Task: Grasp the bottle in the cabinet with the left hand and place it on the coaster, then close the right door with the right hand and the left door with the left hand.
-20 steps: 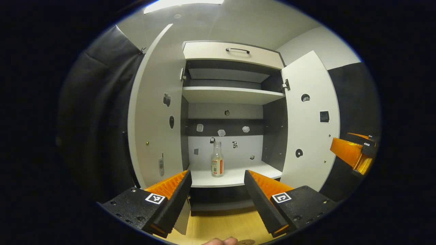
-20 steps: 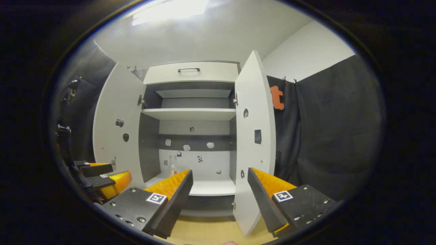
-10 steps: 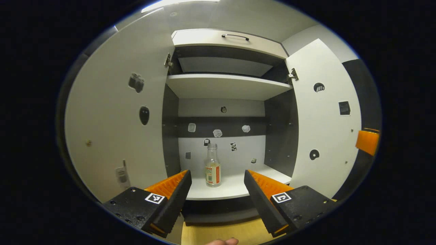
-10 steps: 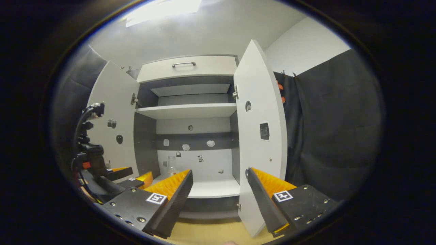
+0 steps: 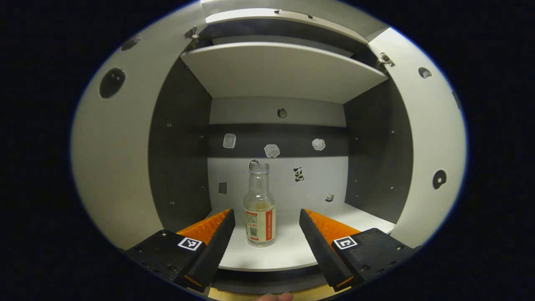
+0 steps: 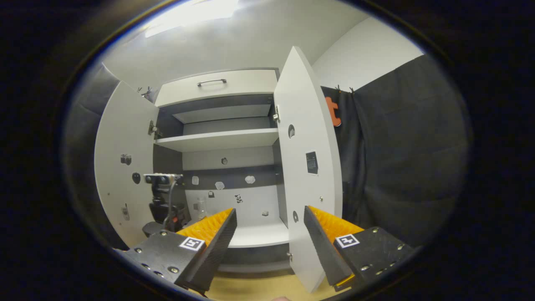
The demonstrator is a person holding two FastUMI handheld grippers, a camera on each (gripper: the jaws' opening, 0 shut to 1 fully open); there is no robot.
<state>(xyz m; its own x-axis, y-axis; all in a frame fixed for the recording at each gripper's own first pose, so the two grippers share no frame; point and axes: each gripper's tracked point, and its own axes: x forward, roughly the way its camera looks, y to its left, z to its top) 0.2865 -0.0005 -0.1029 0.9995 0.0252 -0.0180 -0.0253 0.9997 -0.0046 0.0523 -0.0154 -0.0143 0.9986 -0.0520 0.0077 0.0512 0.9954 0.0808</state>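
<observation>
In the left gripper view, the left gripper [image 5: 264,228] has its fingers spread wide, pointing at 12 o'clock into the open cabinet [image 5: 179,138]. The bottle [image 5: 259,209] stands upright on the cabinet's lower shelf [image 5: 292,251], between the two fingers but touching neither, slightly nearer the finger at 9 o'clock. The left door [image 5: 113,167] and right door [image 5: 434,138] are both swung open.

In the right gripper view, the right gripper [image 6: 269,232] also has its fingers spread, empty, with the right door's [image 6: 307,167] edge showing between them. At 9 o'clock the left gripper [image 6: 163,205] reaches into the cabinet; the bottle [image 6: 201,207] is faint there, probably just beyond it.
</observation>
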